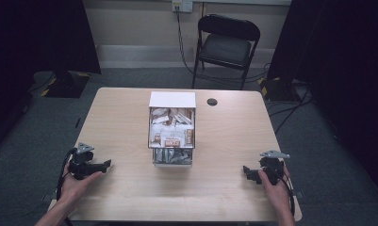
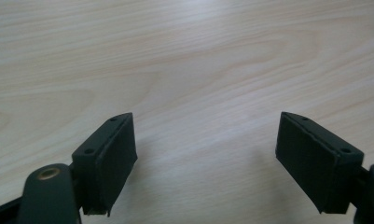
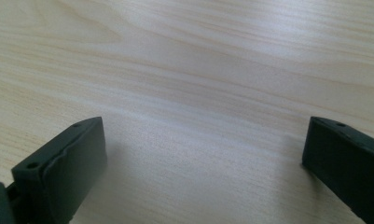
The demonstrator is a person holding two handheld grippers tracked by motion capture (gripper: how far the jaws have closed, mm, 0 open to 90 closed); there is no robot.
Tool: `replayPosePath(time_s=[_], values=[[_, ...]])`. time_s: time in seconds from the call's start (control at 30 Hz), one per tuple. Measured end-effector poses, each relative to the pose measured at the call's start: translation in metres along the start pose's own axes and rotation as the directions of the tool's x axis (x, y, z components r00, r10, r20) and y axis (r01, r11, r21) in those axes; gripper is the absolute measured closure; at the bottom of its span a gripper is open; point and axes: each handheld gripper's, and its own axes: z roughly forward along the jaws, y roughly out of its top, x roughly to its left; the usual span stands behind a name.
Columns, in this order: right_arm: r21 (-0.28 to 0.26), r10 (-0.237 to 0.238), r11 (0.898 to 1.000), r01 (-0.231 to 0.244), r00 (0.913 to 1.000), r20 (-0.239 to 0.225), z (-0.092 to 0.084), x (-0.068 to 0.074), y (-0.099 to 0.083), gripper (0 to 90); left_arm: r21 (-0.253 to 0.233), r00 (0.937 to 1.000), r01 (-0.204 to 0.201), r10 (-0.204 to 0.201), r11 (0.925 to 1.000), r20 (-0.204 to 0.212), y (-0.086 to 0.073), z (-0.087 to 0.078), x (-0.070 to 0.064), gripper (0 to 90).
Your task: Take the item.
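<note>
A white box (image 1: 172, 123) packed with several snack packets stands at the middle of the light wooden table (image 1: 125, 193), with a clear container (image 1: 172, 157) of packets against its near side. My left gripper (image 1: 104, 164) rests low at the table's left, held in a hand and pointing right toward the box; its jaws (image 2: 205, 154) stand apart over bare wood with nothing between them. My right gripper (image 1: 247, 170) sits at the table's right, pointing left, its jaws (image 3: 203, 163) wide apart over bare wood.
A small dark round disc (image 1: 212, 101) lies on the table behind the box to its right. A black folding chair (image 1: 228, 46) stands beyond the far edge. Dark stands and cables flank the table on the carpet.
</note>
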Motion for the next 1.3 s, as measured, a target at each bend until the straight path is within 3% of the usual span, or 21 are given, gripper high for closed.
replayPosePath(time_s=[0.3, 0.33, 0.6, 0.7, 0.83, 0.93, 1.13, 1.3], values=[[0.000, 0.001, 1.000, -0.001, 1.0000, 0.000, 0.000, 0.000, 0.000, 0.0, -0.051, 0.9991, -0.012, 0.014, 0.9986, 0.039, 0.008, -0.011, -0.006, 28.4], [0.000, 0.000, 1.000, 0.000, 1.0000, 0.000, 0.000, 0.000, 0.000, 0.0, -0.080, 0.9983, -0.028, 0.033, 0.9964, 0.049, 0.009, -0.014, -0.008, 28.1], [0.000, 0.001, 1.000, -0.001, 1.0000, 0.000, 0.000, 0.000, 0.000, 0.0, -0.090, 0.9941, -0.053, 0.061, 0.9945, 0.090, 0.015, -0.020, -0.016, 32.1], [0.000, 0.001, 1.000, -0.001, 1.0000, 0.000, 0.000, 0.000, 0.000, 0.0, -0.106, 0.9933, -0.041, 0.052, 0.9935, 0.103, 0.016, -0.022, -0.016, 33.5], [0.001, 0.000, 1.000, 0.000, 1.0000, -0.001, 0.000, 0.000, 0.000, 0.0, -0.109, 0.9864, -0.006, 0.024, 0.9940, 0.163, 0.019, -0.029, -0.014, 34.0], [0.000, -0.001, 1.000, 0.001, 1.0000, -0.001, 0.000, 0.000, 0.000, 0.0, -0.155, 0.9843, -0.016, 0.043, 0.9879, 0.171, 0.023, -0.039, -0.016, 36.4], [0.000, 0.000, 1.000, 0.000, 1.0000, -0.001, 0.000, 0.000, 0.000, 0.0, -0.151, 0.9773, 0.003, 0.029, 0.9886, 0.210, 0.026, -0.044, -0.016, 38.6], [0.000, -0.002, 1.000, 0.002, 1.0000, -0.002, 0.000, 0.000, 0.000, 0.0, -0.169, 0.9635, 0.011, 0.035, 0.9856, 0.265, 0.030, -0.046, -0.016, 39.2]])
